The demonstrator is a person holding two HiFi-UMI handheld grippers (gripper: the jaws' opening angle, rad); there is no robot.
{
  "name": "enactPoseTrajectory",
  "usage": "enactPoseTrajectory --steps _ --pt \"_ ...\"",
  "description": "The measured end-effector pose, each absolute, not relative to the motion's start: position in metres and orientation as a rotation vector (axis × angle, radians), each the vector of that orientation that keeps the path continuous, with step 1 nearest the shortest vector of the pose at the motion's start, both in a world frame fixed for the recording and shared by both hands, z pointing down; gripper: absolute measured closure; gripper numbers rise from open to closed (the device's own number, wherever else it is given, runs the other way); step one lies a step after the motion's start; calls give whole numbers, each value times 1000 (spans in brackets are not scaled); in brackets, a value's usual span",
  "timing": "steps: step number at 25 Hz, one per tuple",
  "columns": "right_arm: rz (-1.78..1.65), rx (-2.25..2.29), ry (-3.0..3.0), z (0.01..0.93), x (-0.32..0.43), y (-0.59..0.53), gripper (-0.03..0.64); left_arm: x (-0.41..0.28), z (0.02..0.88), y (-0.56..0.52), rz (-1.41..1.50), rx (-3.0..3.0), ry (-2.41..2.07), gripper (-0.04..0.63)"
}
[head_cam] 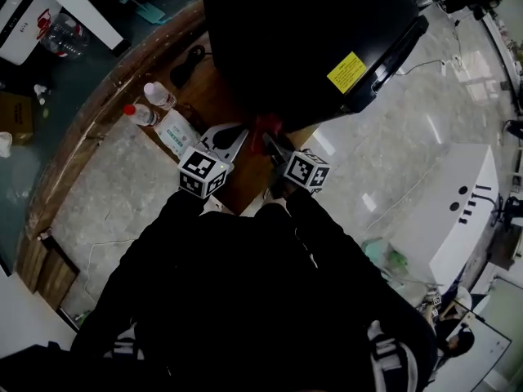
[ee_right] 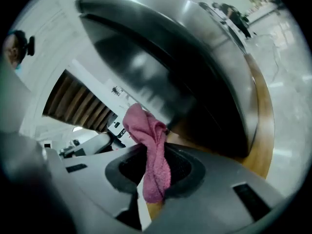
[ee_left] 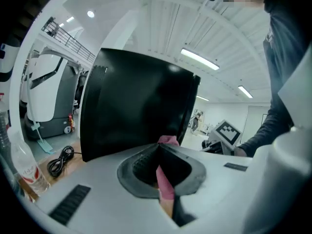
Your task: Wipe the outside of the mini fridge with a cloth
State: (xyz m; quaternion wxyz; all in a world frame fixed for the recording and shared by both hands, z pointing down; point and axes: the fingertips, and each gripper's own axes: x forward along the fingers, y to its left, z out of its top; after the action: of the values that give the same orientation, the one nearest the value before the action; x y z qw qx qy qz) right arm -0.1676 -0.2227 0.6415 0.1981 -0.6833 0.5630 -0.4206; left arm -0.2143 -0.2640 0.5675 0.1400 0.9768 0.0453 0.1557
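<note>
I have the left gripper (ee_left: 162, 152) shut tight on a strip of the pink cloth (ee_right: 147, 140), and the right gripper (ee_right: 157, 155) is clamped on the same cloth, with a bunched fold standing up above its jaws. In the head view both grippers sit side by side, close together, with the cloth stretched between their tips right at the lower edge of the black mini fridge (head_cam: 302, 31); I cannot tell whether the cloth touches the fridge. The fridge stands on the wooden table (head_cam: 114, 96), a yellow label (head_cam: 346, 72) on its right side. To the left of the grippers lie two clear bottles (head_cam: 150, 104) and a pack of wipes (head_cam: 176, 131), with a coiled black cable (head_cam: 188, 64) beside the fridge
</note>
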Motion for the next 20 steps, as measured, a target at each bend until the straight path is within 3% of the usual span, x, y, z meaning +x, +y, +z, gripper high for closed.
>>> enactPoseTrajectory --steps 9,20 --pt "-534 -2191 2041 470 -198 -201 538 -259 474 -252 237 2883 195 589" --pt "-262 -2096 2251 388 -214 -159 540 -271 403 -199 99 2951 60 589"
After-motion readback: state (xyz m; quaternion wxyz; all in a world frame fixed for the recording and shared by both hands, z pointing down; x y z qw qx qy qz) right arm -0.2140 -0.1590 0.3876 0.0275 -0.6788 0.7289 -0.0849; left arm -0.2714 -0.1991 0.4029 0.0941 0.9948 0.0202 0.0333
